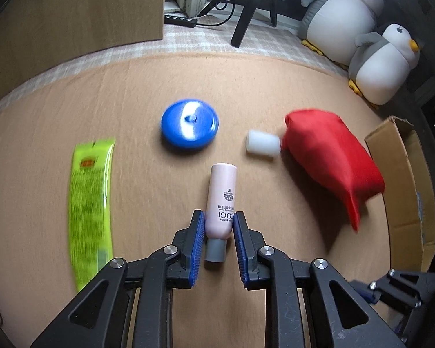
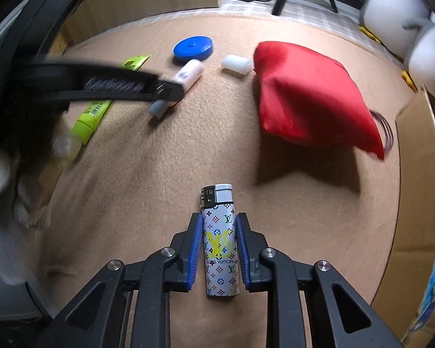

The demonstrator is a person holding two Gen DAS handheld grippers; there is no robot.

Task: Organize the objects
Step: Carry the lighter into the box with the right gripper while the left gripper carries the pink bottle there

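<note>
My left gripper [image 1: 219, 223] is shut on a pink tube [image 1: 221, 197] with a grey cap, which points away from me over the tan mat. It also shows in the right wrist view [image 2: 185, 78], held by the left gripper [image 2: 175, 88]. My right gripper [image 2: 219, 226] has its pads against both sides of a patterned lighter [image 2: 220, 243] lying on the mat. A blue round disc [image 1: 190, 127], a white cylinder [image 1: 262, 142], a red cloth bag [image 1: 330, 156] and a green tube [image 1: 90, 203] lie on the mat.
A cardboard box [image 1: 406, 191] stands at the mat's right edge. Two plush penguins [image 1: 362, 29] sit at the back right. A wooden panel [image 1: 72, 14] stands at the back left, with a power strip [image 1: 179, 21] and chair legs behind.
</note>
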